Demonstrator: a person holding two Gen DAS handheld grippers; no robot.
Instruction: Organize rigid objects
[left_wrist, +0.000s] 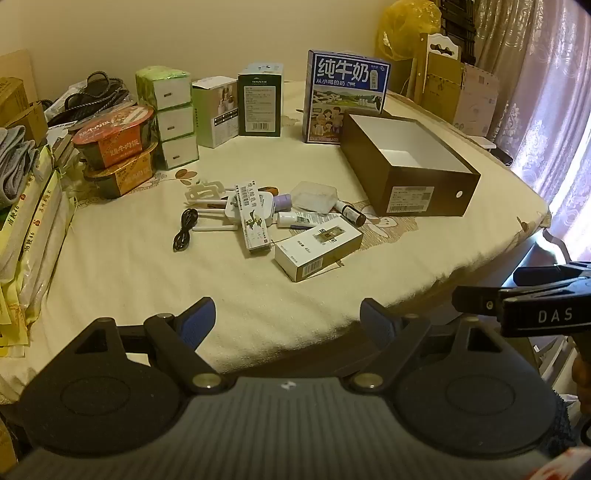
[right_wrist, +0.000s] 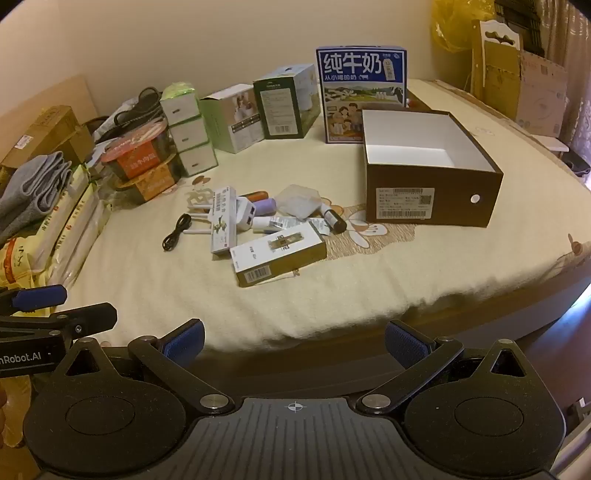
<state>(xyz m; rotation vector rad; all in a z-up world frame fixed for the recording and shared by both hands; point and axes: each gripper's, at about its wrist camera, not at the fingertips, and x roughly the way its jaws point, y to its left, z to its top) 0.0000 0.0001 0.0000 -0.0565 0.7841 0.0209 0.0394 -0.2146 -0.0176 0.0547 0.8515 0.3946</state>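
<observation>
Both grippers wide open, holding nothing
Left gripper (left_wrist: 286, 321) and right gripper (right_wrist: 293, 341) hover before the bed (right_wrist: 332, 295); brown box (right_wrist: 428, 162) open-topped

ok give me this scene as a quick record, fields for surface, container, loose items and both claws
surface: bed with a cream blanket
container: brown shoebox, lid off, white inside, nothing visible in it
loose items: pile left of the shoebox, with a white and olive carton nearest the claws, a long white box and a black cable
back row: blue milk carton upright behind the shoebox
left claw: open, holds nothing
right claw: open, holds nothing
</observation>
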